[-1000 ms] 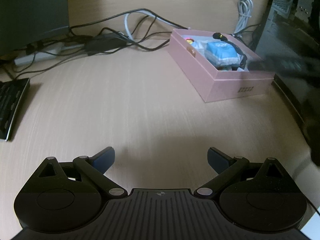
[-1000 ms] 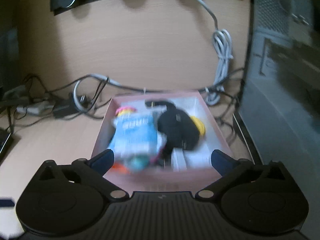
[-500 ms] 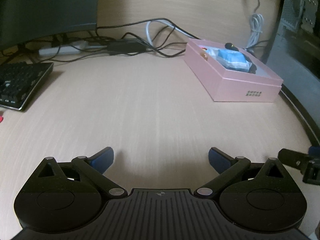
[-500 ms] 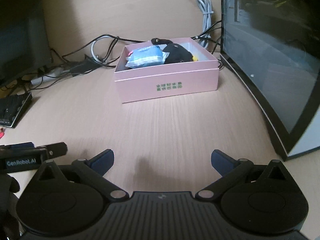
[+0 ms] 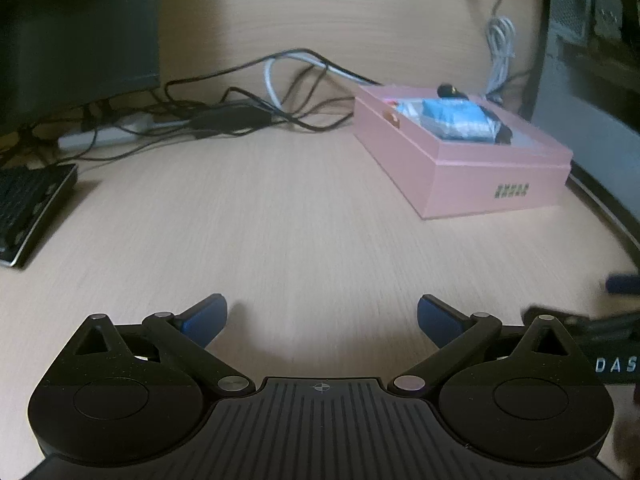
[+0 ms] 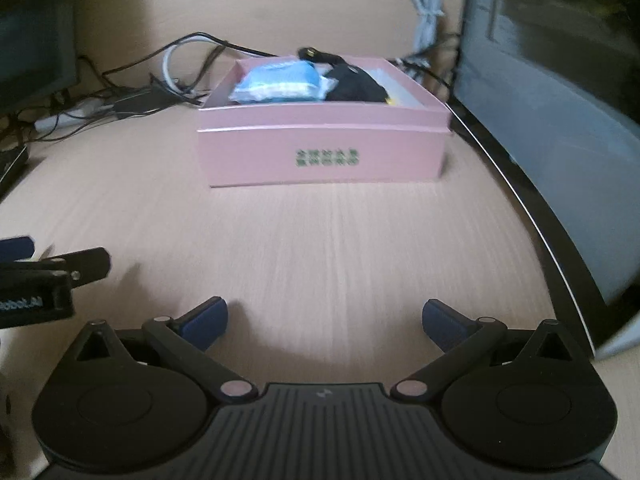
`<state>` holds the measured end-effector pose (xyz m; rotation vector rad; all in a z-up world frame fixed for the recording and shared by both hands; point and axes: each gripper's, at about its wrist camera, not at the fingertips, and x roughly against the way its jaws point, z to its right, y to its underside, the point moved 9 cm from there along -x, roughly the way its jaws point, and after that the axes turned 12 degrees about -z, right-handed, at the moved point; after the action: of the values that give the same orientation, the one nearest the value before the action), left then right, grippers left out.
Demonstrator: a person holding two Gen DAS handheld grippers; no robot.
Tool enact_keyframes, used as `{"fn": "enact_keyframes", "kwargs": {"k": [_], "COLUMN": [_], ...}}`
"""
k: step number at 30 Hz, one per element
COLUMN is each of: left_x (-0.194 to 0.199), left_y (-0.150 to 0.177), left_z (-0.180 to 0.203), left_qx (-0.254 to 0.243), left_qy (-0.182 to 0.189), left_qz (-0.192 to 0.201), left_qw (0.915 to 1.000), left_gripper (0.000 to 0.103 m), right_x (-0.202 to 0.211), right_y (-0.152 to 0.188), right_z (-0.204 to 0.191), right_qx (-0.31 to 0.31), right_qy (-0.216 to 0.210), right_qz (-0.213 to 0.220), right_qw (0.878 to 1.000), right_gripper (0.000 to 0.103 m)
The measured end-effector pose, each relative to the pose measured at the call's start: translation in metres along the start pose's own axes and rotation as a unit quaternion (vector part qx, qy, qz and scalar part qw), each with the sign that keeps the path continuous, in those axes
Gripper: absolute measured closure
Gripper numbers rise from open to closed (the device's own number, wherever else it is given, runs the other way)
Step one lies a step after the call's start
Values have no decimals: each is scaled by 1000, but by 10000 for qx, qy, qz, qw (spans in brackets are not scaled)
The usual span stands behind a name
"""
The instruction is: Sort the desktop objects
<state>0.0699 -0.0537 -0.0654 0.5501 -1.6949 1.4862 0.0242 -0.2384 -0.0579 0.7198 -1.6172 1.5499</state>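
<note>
At the far left a keyboard [image 5: 30, 208] runs off the frame edge, only its right end showing, and the dark monitor [image 5: 76, 36] above it is too dim to read. A tangle of cables [image 5: 224, 120] lies along the far side of the desk [image 5: 280, 220]. The left gripper [image 5: 322, 318] hovers over bare desk, its blue fingers [image 5: 204, 318] spread wide with nothing between them. Right of centre sits the pink box [image 6: 324, 152], open-topped; a blue packet [image 6: 280, 82] and a black item [image 6: 356, 86] lie inside, with a yellow scrap half hidden behind the rim. The print on its near wall is too blurred to read. The right gripper [image 6: 324, 318] faces the box, well apart from it, jaws likewise wide and empty. A computer case [image 6: 560, 100] stands at the far right, cut off by the frame.
</note>
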Motion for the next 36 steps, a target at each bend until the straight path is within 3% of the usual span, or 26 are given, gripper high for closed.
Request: {"fn": "enact_keyframes", "kwargs": {"k": [3,5,13,36], "left_x": [-8,-11,-21,-20], "left_y": [-2,-5,-16,-15], "left_z": [2,1,-3,-4], "left_qx": [-92,-96,-71,-66], "left_qy": [-3,-79,-66,-39], "left_qz": [-144,-155,-138,-119], "left_qw": [9999,9998,9999,9999], "left_gripper": [0,0,0,0], "right_x": [-6,-10,-14,-16], "right_y": [-9,-14,-14,-18], "right_z": [-3,1,1,3], "right_qx": [120,-116,-356,-391], "right_qy": [-49,-235,-14,13], "right_qz": [91,53,369,372], "right_qw": [9999,9996,9987,9985], "right_gripper": [0,0,0,0]}}
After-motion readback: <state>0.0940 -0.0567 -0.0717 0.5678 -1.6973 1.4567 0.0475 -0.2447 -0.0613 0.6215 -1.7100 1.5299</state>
